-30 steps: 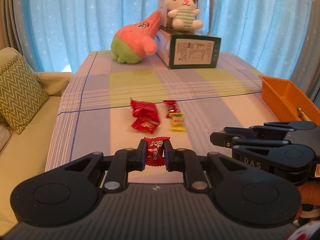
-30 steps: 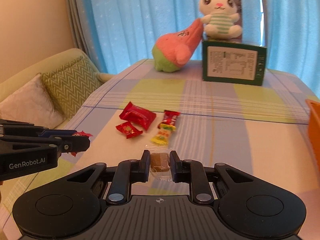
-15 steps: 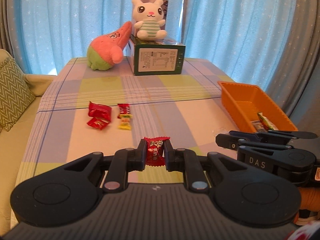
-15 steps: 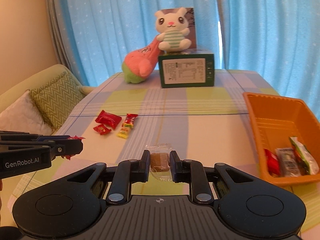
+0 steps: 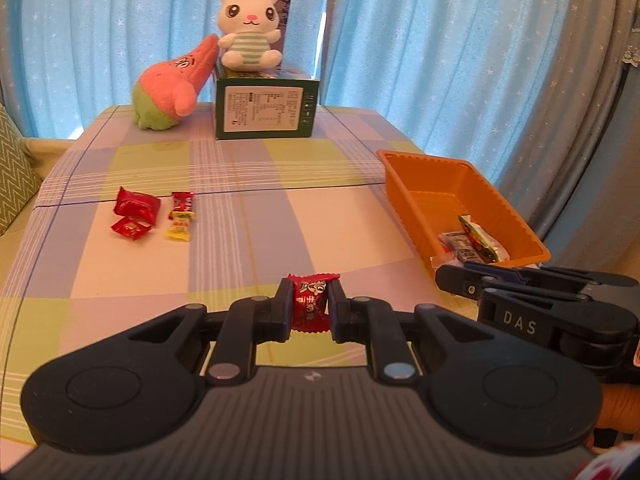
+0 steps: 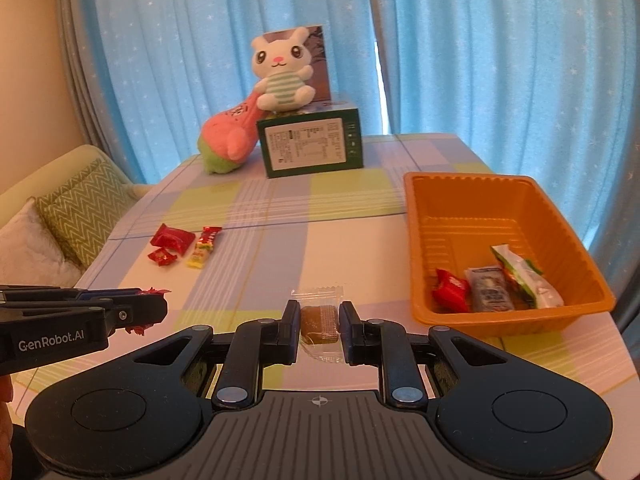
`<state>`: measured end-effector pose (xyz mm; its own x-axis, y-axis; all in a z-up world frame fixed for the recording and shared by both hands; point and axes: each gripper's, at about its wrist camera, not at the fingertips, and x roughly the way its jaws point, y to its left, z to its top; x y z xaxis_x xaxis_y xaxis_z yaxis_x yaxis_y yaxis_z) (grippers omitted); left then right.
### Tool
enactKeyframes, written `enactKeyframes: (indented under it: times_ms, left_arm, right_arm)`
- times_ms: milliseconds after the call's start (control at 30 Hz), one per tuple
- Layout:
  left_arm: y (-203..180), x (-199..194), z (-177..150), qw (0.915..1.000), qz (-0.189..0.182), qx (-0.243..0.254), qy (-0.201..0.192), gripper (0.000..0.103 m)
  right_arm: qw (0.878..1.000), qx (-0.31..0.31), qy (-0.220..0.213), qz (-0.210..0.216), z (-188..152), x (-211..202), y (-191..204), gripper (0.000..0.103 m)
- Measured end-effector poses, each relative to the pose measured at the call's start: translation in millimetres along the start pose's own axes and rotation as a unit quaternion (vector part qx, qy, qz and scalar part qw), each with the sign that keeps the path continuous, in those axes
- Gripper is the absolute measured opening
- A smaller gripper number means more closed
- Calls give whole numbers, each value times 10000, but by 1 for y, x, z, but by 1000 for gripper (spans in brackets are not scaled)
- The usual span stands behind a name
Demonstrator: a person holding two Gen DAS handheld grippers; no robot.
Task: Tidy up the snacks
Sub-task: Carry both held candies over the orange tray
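Observation:
My left gripper (image 5: 309,307) is shut on a red wrapped candy (image 5: 311,305), held above the table's near edge. My right gripper (image 6: 319,322) is shut on a brown snack in a clear wrapper (image 6: 319,322), left of the orange tray (image 6: 416,240). The tray (image 5: 404,184) holds a red candy (image 6: 451,290), a grey packet (image 6: 489,289) and a green-white packet (image 6: 524,280). On the table's left lie a red packet (image 5: 137,205), a small red candy (image 5: 129,229) and a red-yellow candy (image 5: 181,216). The left gripper also shows in the right wrist view (image 6: 148,308).
A green box (image 5: 266,113) with a white bunny plush (image 5: 249,32) on top and a pink star plush (image 5: 172,85) stand at the table's far edge before blue curtains. A sofa with a zigzag cushion (image 6: 84,216) lies left of the checked tablecloth (image 5: 280,216).
Both grippers have swung right with their snacks held. The orange tray has come into fuller view and the loose candies have shifted left and farther away.

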<state>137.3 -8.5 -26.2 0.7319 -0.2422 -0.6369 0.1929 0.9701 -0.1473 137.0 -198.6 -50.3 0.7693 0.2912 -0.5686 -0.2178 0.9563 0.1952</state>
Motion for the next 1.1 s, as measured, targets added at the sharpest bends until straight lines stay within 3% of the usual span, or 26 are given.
enactKeyframes:
  times_ms: [567, 1100]
  left_arm:
    - [-78, 27, 24, 9976, -496, 477, -28, 16]
    - [-134, 82, 54, 9919, -872, 919, -25, 16]
  right_arm:
    - [9975, 408, -253, -527, 5, -34, -79, 21]
    - [9925, 750, -535, -808, 30, -21, -147, 21]
